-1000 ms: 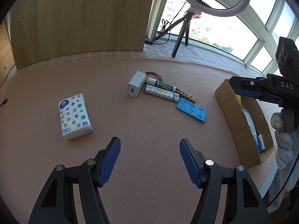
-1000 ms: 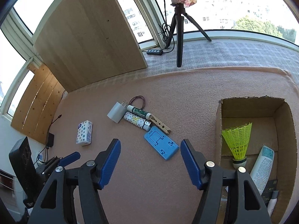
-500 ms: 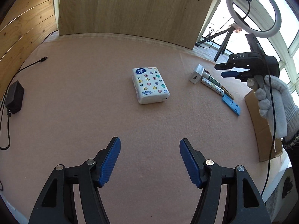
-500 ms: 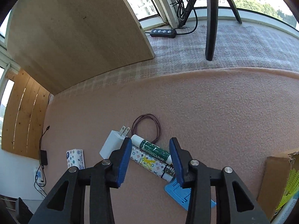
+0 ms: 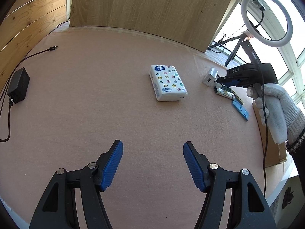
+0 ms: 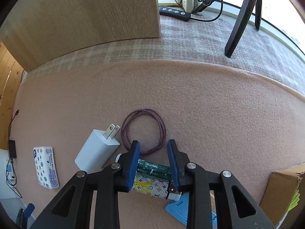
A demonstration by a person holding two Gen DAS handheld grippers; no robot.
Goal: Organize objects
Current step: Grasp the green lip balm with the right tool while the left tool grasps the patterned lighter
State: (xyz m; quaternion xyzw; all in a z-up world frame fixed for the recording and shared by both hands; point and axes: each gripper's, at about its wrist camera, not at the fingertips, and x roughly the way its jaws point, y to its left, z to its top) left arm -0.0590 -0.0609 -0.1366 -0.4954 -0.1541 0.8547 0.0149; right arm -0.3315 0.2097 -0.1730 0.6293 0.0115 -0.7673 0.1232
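Observation:
My right gripper (image 6: 153,148) is low over the pink mat, its jaws partly open and straddling a green tube (image 6: 154,170) that lies beside a white patterned tube (image 6: 150,187). A white charger (image 6: 95,151), a coiled purple cable (image 6: 143,131) and a blue holder (image 6: 181,210) lie around them. The right gripper also shows in the left wrist view (image 5: 222,80) over the tubes (image 5: 224,92). My left gripper (image 5: 152,152) is open and empty, well short of the tissue pack (image 5: 167,82).
A cardboard box (image 6: 284,189) with a yellow shuttlecock stands at the right; its edge shows in the left wrist view (image 5: 274,152). A black adapter (image 5: 18,87) with cable lies at the left. A wooden board (image 5: 152,5) and a ring light tripod (image 5: 266,19) stand behind.
My right gripper has dropped down and forward onto the tubes and its jaws have narrowed around the green one. My left gripper has swung left and back, away from the items.

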